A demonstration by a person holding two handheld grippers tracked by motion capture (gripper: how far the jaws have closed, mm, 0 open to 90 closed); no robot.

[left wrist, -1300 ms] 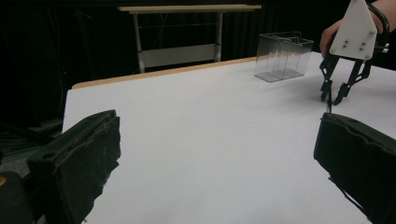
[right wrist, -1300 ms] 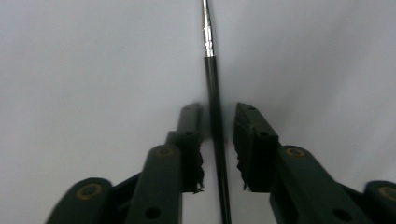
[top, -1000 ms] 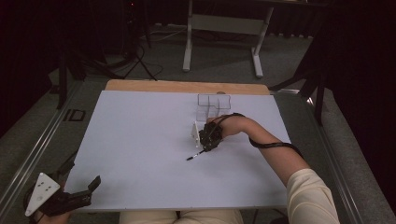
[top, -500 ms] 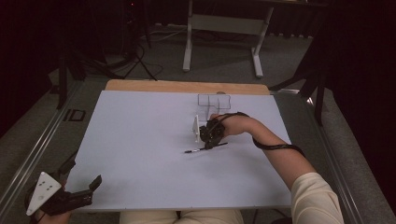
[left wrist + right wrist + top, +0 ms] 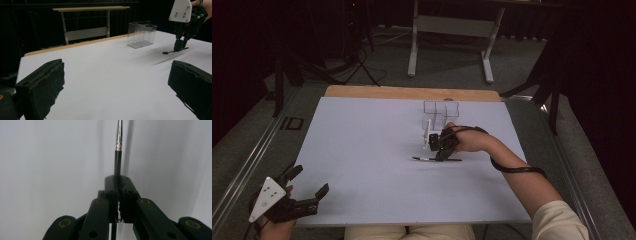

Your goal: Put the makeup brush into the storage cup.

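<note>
Black tools, a pale lavender-white sheet and a thin tan edge.

The sheet (image 5: pixel 377 165) is a plain, pale bluish white with no pattern; along its top edge in the high view runs a tan wooden strip (image 5: pixel 412 92). The left gripper (image 5: pixel 307 197), lower left of that view, is black with a white three-cornered plate dotted with small dark holes. The right gripper (image 5: pixel 443 152), right of centre, is black too, with brass-coloured rivets in its own view. The brush (image 5: pixel 118 157) has a black handle and a shiny silver ferrule. The box (image 5: pixel 441 112) is clear and colourless. The sleeve (image 5: pixel 562 222), lower right, is cream. The floor (image 5: pixel 452 60) is grey carpet, and the stand (image 5: pixel 452 25) at the top is light grey.
</note>
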